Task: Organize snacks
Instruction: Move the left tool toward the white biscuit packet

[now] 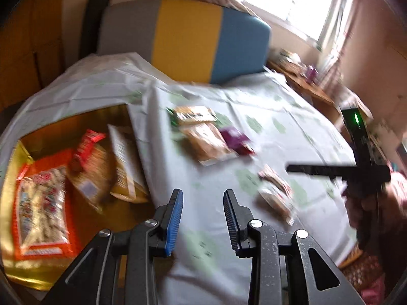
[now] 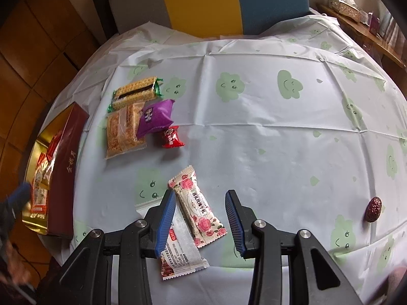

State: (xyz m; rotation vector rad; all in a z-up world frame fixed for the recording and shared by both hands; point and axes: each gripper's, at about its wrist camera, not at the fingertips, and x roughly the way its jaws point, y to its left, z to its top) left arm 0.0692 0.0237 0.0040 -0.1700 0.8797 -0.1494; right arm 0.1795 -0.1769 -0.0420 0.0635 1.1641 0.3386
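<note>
My left gripper (image 1: 203,216) is open and empty, over the table edge beside the gold box (image 1: 28,152), which holds an orange packet (image 1: 43,208) and other snacks; this view is blurred. My right gripper (image 2: 201,216) is open above a rose-patterned packet (image 2: 197,208) lying flat between its fingers, with a white packet (image 2: 182,254) under the left finger. Farther back lie a yellow wafer packet (image 2: 134,92), a clear cracker packet (image 2: 122,132), a purple packet (image 2: 155,118) and a red candy (image 2: 172,137). A dried date (image 2: 373,209) sits alone at the right.
The box's dark red side (image 2: 64,172) stands at the table's left edge. A chair (image 2: 203,0) with a grey, yellow and blue back is behind the table. A wooden shelf (image 2: 356,12) with small items runs along the right. A cloud-print cloth (image 2: 279,127) covers the table.
</note>
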